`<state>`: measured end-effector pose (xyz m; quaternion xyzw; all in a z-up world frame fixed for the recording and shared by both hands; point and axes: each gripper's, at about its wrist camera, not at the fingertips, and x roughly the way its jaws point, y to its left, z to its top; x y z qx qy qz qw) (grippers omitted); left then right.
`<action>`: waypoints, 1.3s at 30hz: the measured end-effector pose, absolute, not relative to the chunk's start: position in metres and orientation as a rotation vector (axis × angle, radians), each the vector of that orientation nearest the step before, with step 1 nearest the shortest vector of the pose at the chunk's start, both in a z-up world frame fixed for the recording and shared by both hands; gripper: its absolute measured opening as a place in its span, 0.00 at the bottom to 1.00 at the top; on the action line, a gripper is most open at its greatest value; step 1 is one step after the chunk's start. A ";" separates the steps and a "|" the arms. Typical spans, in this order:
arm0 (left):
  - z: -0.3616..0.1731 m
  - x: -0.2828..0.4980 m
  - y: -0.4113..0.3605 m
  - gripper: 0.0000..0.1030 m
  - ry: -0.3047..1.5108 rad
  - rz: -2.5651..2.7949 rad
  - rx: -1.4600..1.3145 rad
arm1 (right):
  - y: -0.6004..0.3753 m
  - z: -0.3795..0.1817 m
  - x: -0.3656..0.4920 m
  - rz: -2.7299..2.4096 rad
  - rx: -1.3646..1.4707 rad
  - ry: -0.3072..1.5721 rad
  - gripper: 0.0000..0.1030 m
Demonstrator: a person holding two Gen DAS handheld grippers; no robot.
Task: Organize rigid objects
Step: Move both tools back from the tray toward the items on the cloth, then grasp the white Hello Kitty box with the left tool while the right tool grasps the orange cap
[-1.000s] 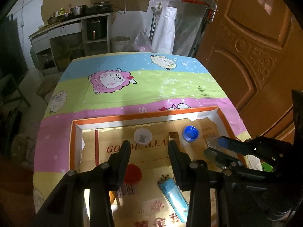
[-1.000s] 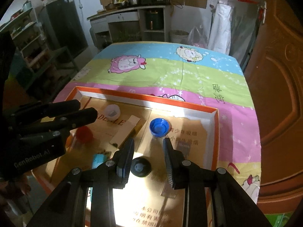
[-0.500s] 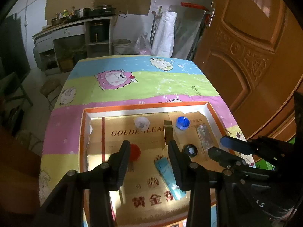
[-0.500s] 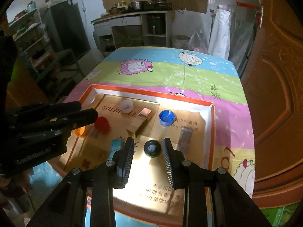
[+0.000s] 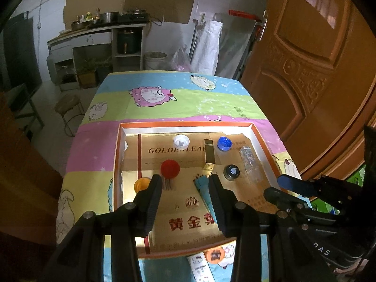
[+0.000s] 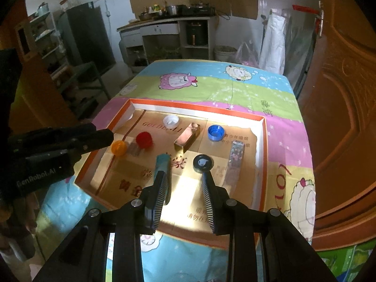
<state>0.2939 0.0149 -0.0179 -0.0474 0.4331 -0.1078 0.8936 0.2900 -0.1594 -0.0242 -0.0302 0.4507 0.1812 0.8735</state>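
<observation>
A shallow orange-rimmed tray (image 5: 188,125) (image 6: 199,108) lies on the table. In it lie a white cap (image 5: 181,140), a gold box (image 5: 209,151), a blue cap (image 5: 224,143), a red cap (image 5: 170,168), an orange cap (image 5: 141,185), a black cap (image 5: 231,172), a teal tube (image 5: 203,188) and a patterned packet (image 5: 250,163). My left gripper (image 5: 185,181) hangs open above the tray's near half, holding nothing. My right gripper (image 6: 184,176) is open and empty too, above the tray between the teal tube (image 6: 162,164) and the black cap (image 6: 202,163).
The table wears a striped cloth (image 5: 188,98) with cartoon sheep. An orange disc (image 5: 215,256) and a white tube (image 5: 199,268) lie on the cloth near the tray's front rim. A wooden door (image 5: 317,70) stands close on the right, with a stool (image 5: 68,104) and a kitchen counter (image 5: 98,30) behind.
Both grippers have drawn back and up from the tray, so the whole tray and its front rim now show. The jaws have kept their width and the objects have not moved.
</observation>
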 end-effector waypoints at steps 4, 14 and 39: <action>-0.012 0.280 0.017 0.40 0.881 -0.222 -0.094 | -0.158 -0.020 0.276 0.386 -0.059 0.934 0.31; -0.005 0.242 0.015 0.40 0.855 -0.215 -0.062 | -0.153 -0.014 0.239 0.396 -0.059 0.917 0.31; -0.065 0.182 -0.005 0.40 0.947 -0.221 -0.066 | -0.165 -0.042 0.177 0.380 0.021 0.942 0.31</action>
